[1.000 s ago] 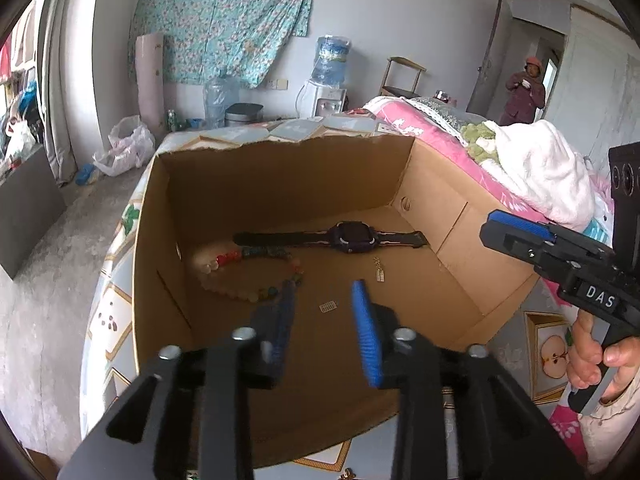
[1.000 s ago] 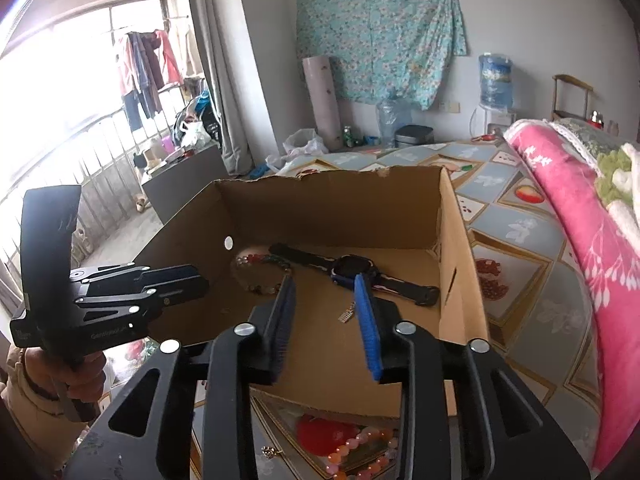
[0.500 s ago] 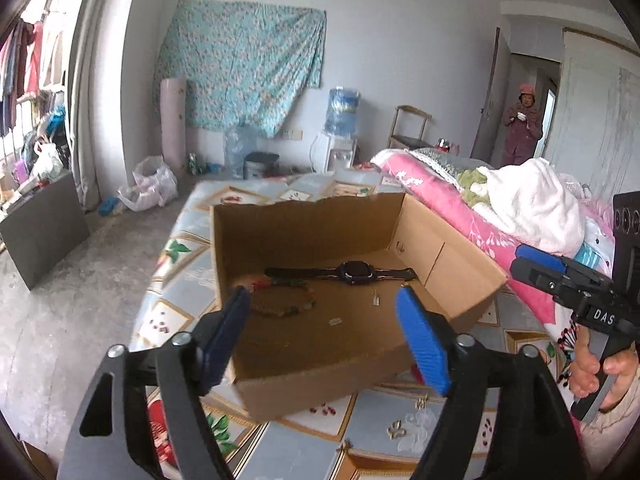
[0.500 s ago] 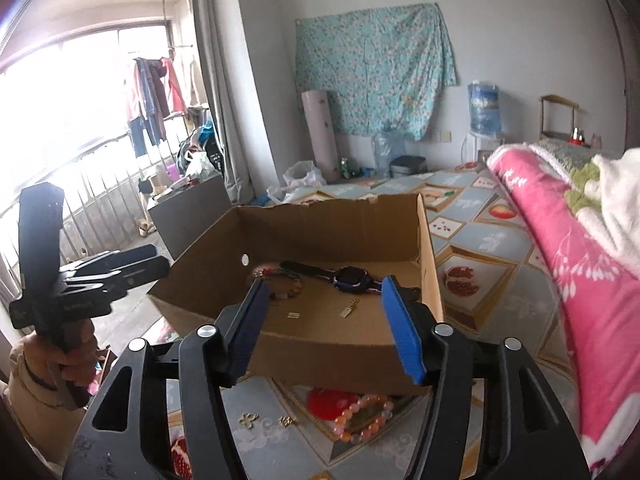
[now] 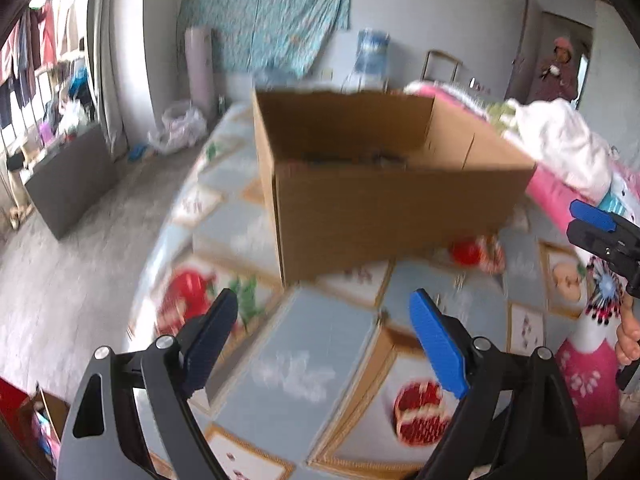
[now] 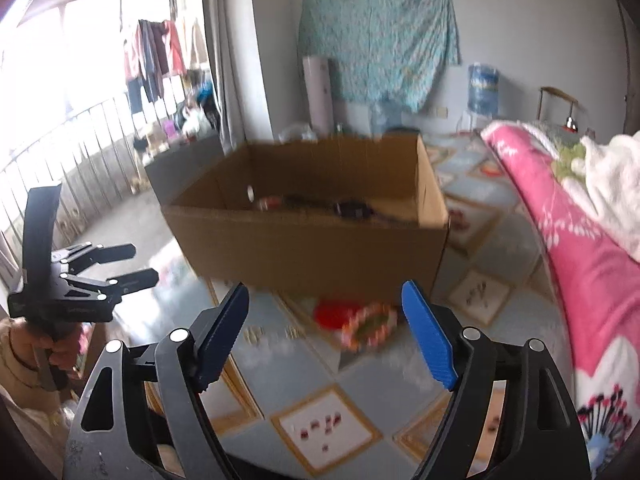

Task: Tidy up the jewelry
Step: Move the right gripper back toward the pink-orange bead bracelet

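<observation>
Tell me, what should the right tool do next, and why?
Probably reach down to the pink bead bracelet and close on it. It lies on the patterned mat, outside the cardboard box, just ahead of the right tool, whose jaws are opening with nothing between them. Other jewelry already sits inside the box, so this piece seems next.

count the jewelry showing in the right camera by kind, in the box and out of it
bead bracelets: 2, one on the mat, another inside the cardboard box
watch: 1, inside the box
total: 3
small gold bits on the mat are too blurred to count
</observation>
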Tool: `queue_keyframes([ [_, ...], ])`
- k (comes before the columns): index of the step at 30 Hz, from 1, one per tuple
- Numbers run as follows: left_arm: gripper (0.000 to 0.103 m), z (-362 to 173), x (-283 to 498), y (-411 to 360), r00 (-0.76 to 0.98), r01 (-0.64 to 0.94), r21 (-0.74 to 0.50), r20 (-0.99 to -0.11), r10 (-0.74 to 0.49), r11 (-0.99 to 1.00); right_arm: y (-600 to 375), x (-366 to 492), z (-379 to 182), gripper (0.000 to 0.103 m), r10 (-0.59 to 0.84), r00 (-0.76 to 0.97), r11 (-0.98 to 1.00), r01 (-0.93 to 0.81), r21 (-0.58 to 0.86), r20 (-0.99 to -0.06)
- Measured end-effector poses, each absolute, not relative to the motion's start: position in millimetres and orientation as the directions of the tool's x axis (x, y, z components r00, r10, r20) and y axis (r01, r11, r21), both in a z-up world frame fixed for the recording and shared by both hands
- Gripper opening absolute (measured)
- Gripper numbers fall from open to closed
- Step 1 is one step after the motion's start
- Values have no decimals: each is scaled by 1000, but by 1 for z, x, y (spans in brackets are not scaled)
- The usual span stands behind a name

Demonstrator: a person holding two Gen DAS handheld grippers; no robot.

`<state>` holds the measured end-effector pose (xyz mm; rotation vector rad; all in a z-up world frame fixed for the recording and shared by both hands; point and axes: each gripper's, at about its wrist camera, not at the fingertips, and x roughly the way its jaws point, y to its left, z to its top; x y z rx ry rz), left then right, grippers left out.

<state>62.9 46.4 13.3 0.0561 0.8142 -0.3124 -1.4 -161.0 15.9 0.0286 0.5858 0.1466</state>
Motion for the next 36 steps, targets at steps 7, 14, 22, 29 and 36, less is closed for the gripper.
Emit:
queue_keyframes([
  [7, 85, -30, 52, 44, 581, 262, -44, -790, -194, 964, -147, 1, -24, 76, 149, 748, 988, -134, 73, -647],
  [14, 85, -43, 46, 36, 584, 277, -37, -787, -199, 960, -140, 11, -35, 76, 185, 715, 982, -161, 98, -674],
  [22, 68, -42, 52, 14, 611, 352, -34, -749, -258, 935, -131, 29, -40, 66, 233, 693, 972, -187, 142, -683],
  [29, 55, -46, 60, 4, 608, 397, -44, -736, -299, 917, -122, 45, -45, 50, 287, 665, 957, -220, 187, -689],
  [36, 47, -47, 62, 2, 616, 418, -31, -725, -308, 908, -97, 62, -51, 41, 306, 640, 946, -285, 152, -704],
])
